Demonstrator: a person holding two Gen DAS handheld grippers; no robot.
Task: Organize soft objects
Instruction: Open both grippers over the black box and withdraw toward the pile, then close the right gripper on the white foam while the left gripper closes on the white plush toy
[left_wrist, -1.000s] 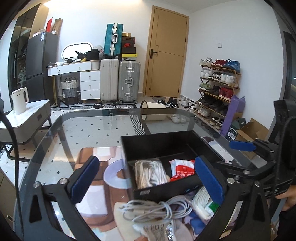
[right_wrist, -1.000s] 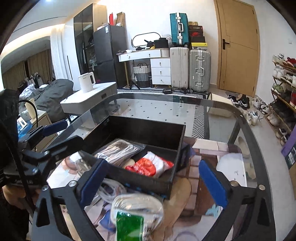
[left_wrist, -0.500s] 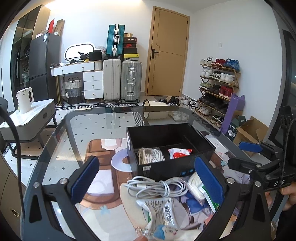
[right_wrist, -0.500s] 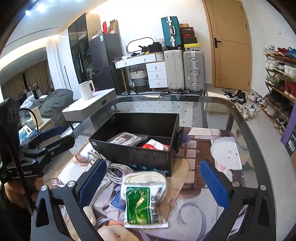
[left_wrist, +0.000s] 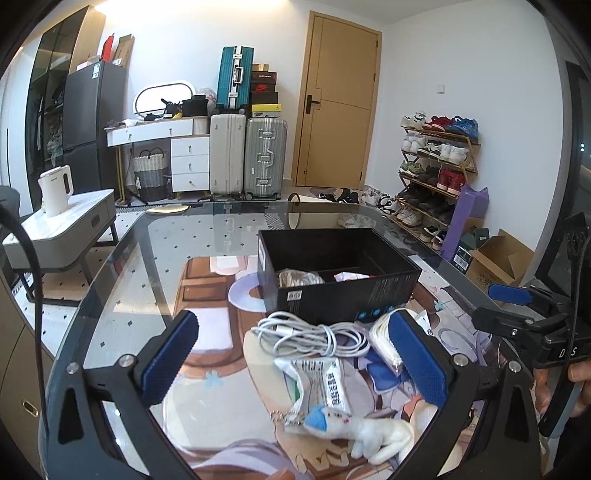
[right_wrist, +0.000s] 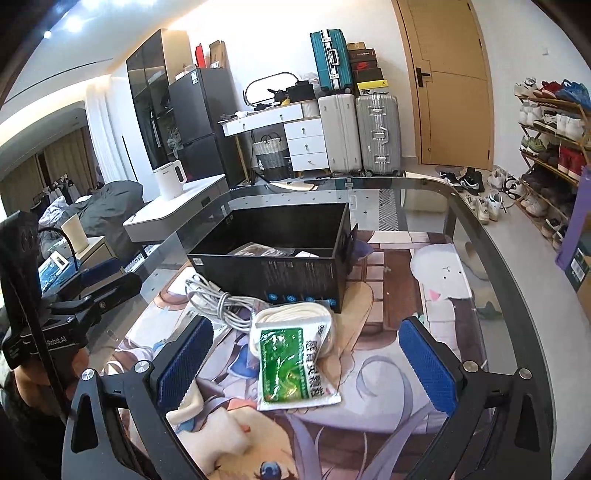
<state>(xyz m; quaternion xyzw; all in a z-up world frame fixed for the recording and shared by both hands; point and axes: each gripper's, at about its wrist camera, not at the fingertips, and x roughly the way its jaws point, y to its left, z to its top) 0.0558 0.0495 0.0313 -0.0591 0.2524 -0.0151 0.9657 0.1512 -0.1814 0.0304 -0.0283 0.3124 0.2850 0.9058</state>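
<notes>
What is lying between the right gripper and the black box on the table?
In the right wrist view, a green-labelled packet of white cord lies between the right gripper and the black box, with a white cable bundle left of it.

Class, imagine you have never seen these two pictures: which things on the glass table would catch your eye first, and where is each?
The open black rectangular box stands mid-table, a few packets inside. Just in front of it lie a tangle of white charging cable and a clear bag with a green label holding coiled white rope, the bag between the open right gripper fingers. Nearest the left camera lies a small white plush animal keychain.
</notes>
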